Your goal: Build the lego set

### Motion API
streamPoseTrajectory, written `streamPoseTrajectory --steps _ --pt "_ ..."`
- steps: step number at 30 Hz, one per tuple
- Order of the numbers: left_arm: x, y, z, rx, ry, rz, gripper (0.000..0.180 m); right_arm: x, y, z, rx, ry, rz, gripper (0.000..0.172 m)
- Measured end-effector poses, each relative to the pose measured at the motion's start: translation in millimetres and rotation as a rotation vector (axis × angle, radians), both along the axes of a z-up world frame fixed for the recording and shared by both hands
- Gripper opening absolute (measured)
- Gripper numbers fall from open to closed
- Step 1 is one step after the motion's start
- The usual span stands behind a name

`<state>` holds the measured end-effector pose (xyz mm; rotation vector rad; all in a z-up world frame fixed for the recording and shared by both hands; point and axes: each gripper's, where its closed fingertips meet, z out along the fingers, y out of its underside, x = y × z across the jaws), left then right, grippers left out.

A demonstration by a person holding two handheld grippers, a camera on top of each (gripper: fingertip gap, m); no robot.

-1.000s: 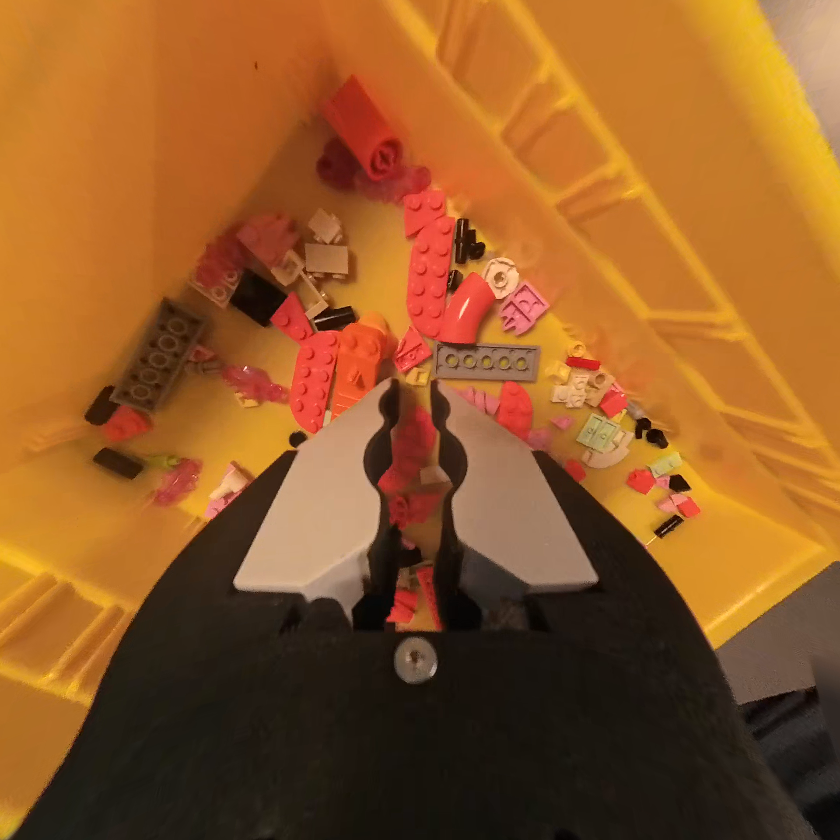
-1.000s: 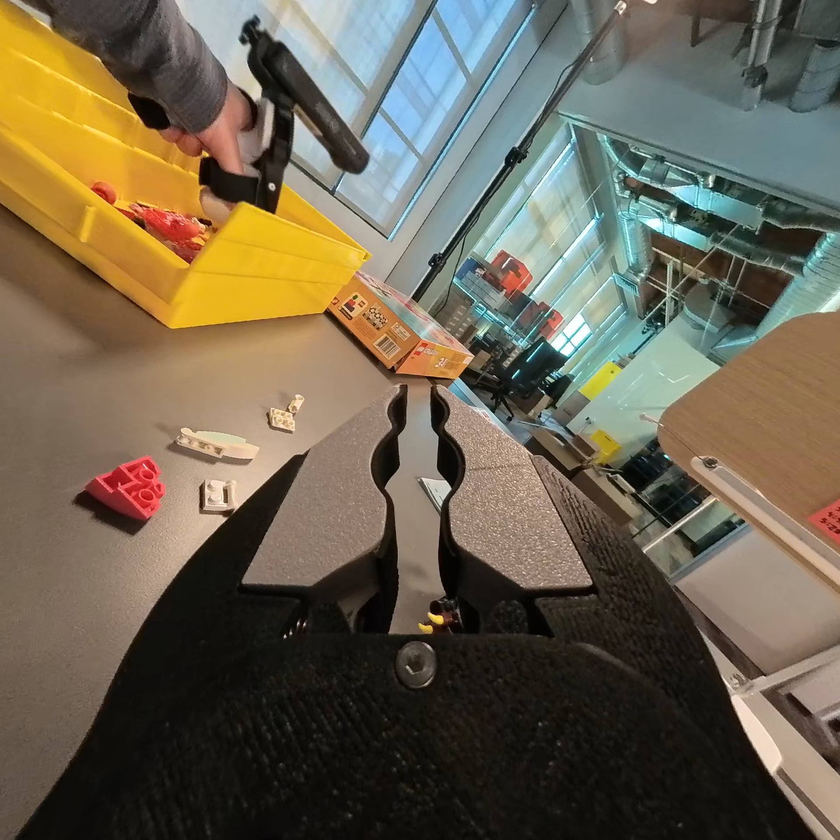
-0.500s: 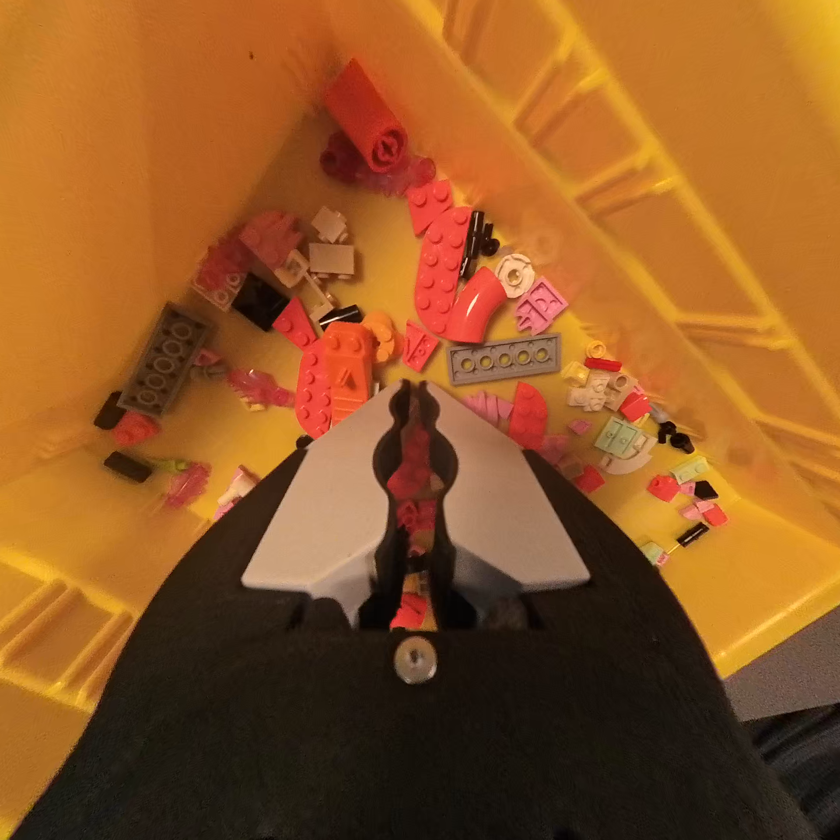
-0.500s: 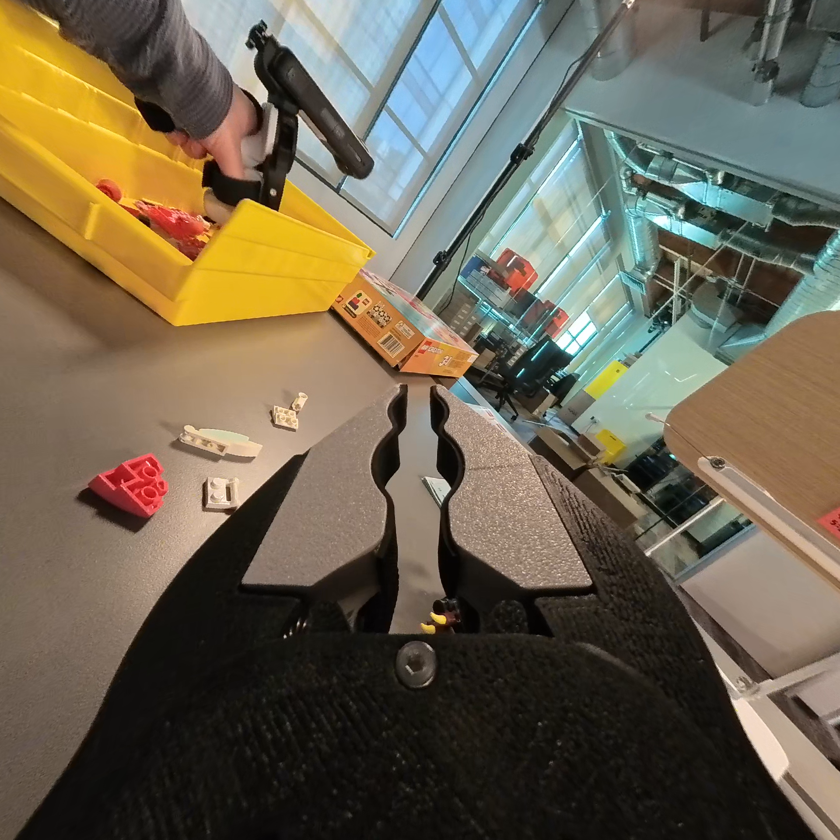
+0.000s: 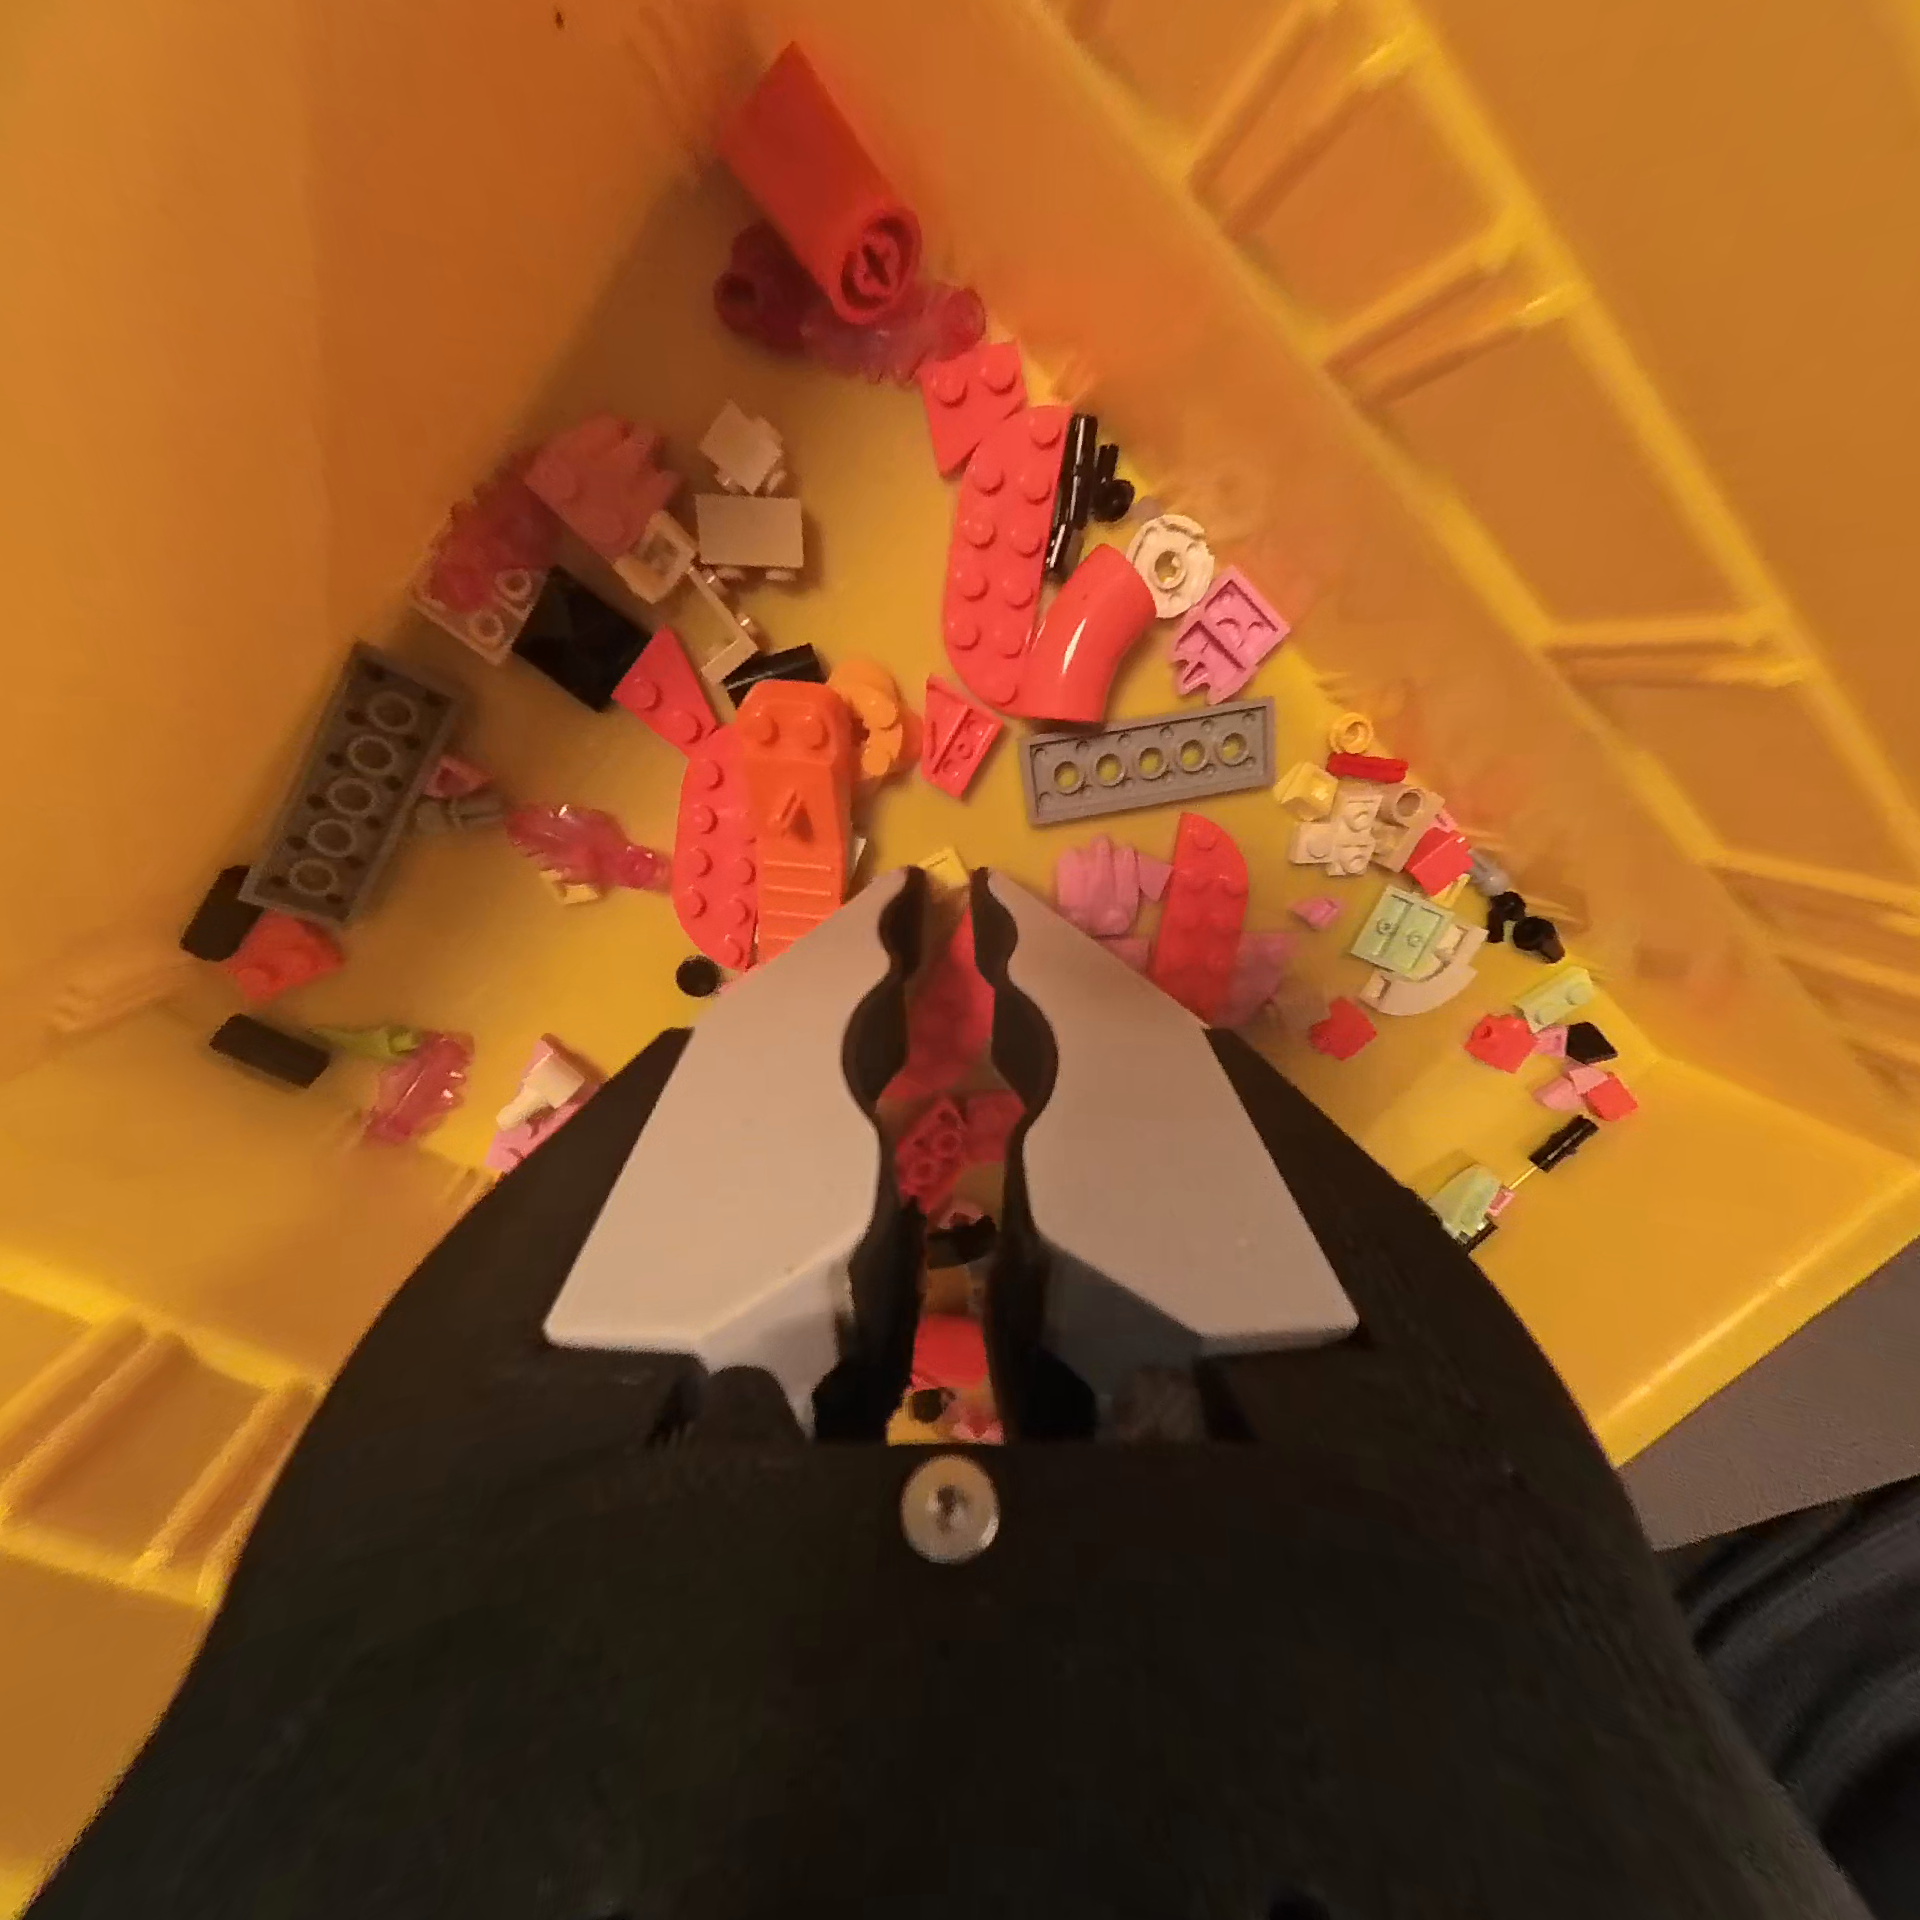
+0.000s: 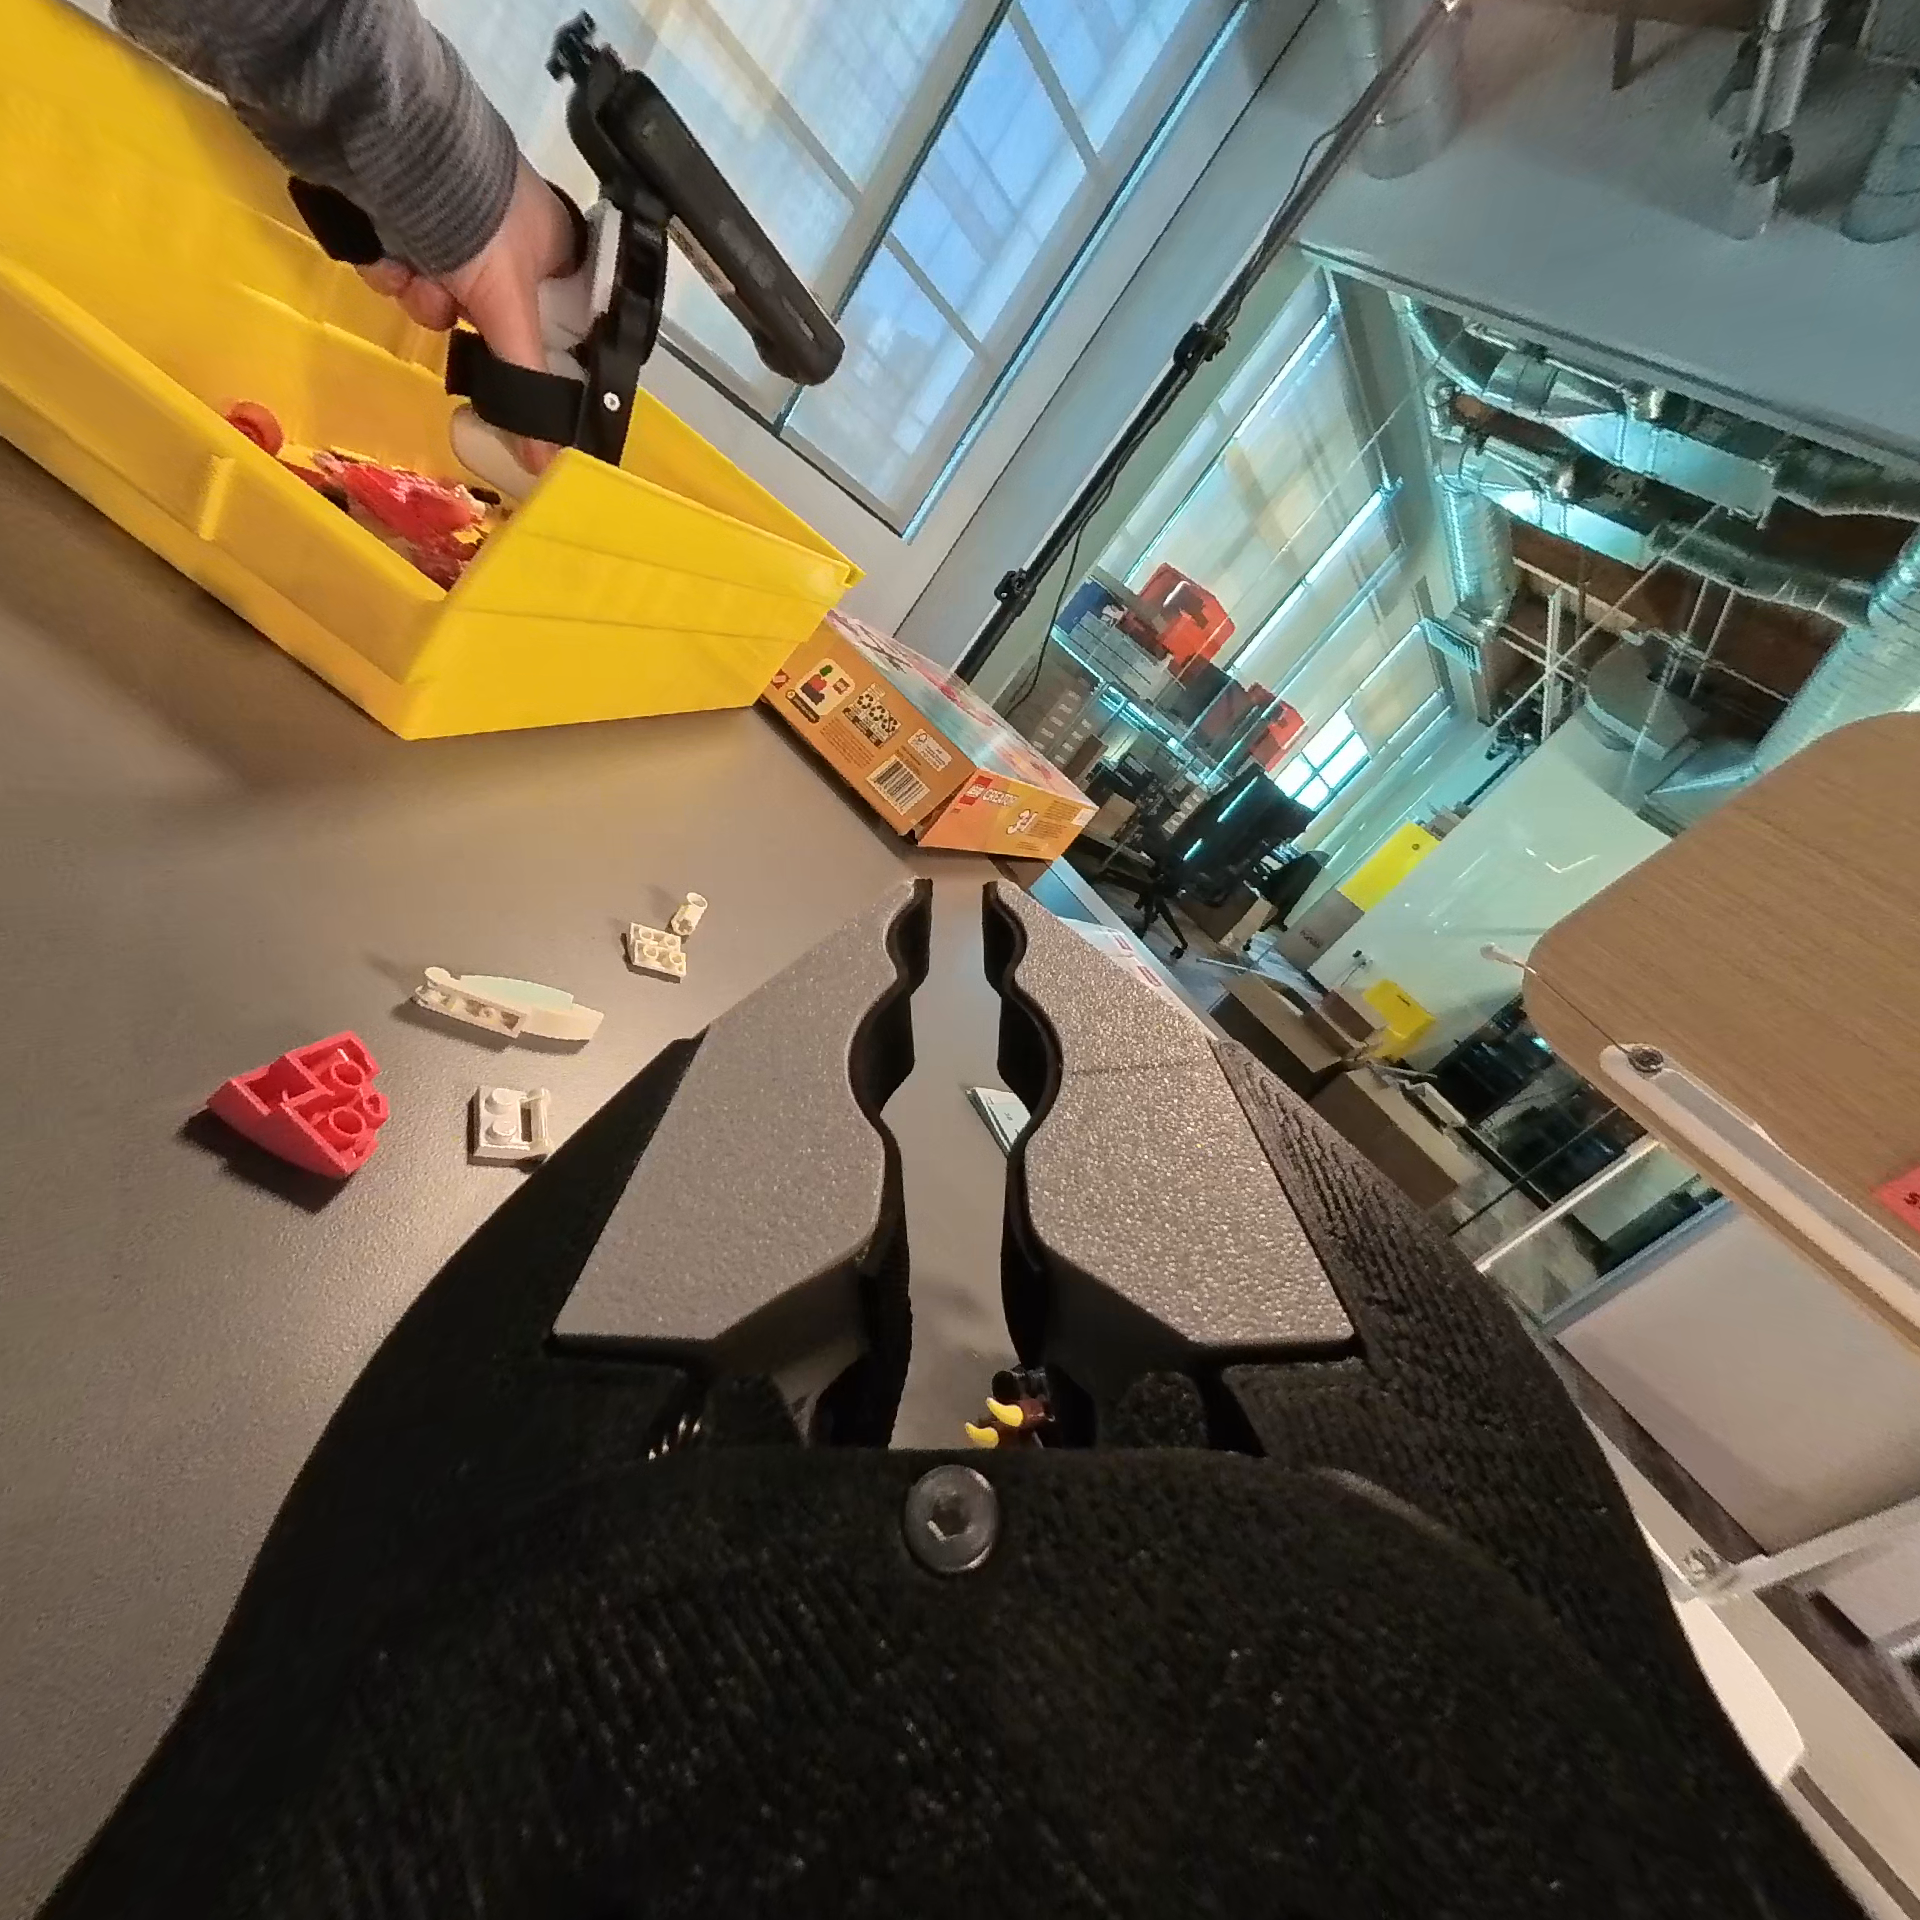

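My left gripper point(image 5: 948, 878) reaches down into a yellow bin point(image 5: 312, 312) of loose toy bricks. Its grey fingers point(image 5: 769, 1091) stand a little apart. A red piece point(image 5: 951, 997) shows in the gap between them, and I cannot tell whether the pads press on it. An orange sloped piece point(image 5: 795, 821) lies just left of the tips and a red half-round plate point(image 5: 1200, 904) just right. In the right wrist view a hand holds the left gripper point(image 6: 582, 343) in the bin point(image 6: 582, 623), its fingers hidden. My right gripper point(image 6: 956, 894) hovers over the dark table point(image 6: 208, 831), slightly open with nothing between the tips.
The bin also holds a grey holed plate point(image 5: 1148, 774), a dark grey plate point(image 5: 348, 779) and a red cylinder point(image 5: 831, 177). On the table lie a red brick point(image 6: 301, 1107), a long white piece point(image 6: 509, 1008), small white pieces point(image 6: 657, 948) and a cardboard box point(image 6: 914, 748). Spacing between my two grippers at the tips: around 35 centimetres. My left tips are about 30 centimetres from the red brick point(image 6: 301, 1107), my right tips only 11 centimetres.
My left fingers closed almost fully over the red pieces, then parted a little; the left gripper shifted slightly in the bin. The right gripper has barely moved and its gap is unchanged.
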<state>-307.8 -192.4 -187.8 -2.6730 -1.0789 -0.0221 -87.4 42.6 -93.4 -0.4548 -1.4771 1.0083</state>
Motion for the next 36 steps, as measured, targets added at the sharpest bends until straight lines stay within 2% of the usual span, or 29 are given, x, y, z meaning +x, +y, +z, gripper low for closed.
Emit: streamPoseTrajectory --steps 4,6,7,10,13,15,17,19,22,25,27,29,36 --pt "2 -2 0 -0.039 0.015 -0.012 0.006 0 0 0 0.001 0.0 -0.001 0.008" --pt "-2 -6 6 -0.089 0.085 -0.035 0.006 0 1 1 -0.001 0.005 -0.003 0.008" --pt "-3 -1 16 -0.066 0.129 -0.04 0.006 0 1 1 -0.001 0.008 -0.005 0.008" --pt "14 37 73 0.181 0.275 -0.073 0.005 1 2 3 -0.004 0.02 -0.013 0.008" --pt "69 81 137 0.441 0.462 -0.223 0.0 2 4 6 -0.022 0.03 -0.013 0.008" --pt "111 101 155 0.524 0.547 -0.311 0.0 3 4 8 -0.027 0.033 -0.01 0.008" --pt "148 115 147 0.528 0.563 -0.401 0.0 3 3 8 -0.024 0.035 -0.012 0.008" --pt "163 119 127 0.457 0.581 -0.439 0.0 3 4 8 -0.022 0.036 -0.016 0.008" --pt "153 111 115 0.413 0.661 -0.381 0.0 4 6 8 -0.03 0.038 -0.021 0.008" --pt "119 85 128 0.431 0.696 -0.223 0.0 3 7 9 -0.036 0.036 -0.021 0.008" --pt "98 68 135 0.46 0.629 -0.124 0.005 3 5 8 -0.03 0.036 -0.019 0.008" --pt "74 52 125 0.411 0.501 -0.054 0.015 3 4 7 -0.022 0.033 -0.017 0.008" --pt "6 25 59 0.207 0.205 0.006 0.017 2 3 5 -0.012 0.026 -0.014 0.007"
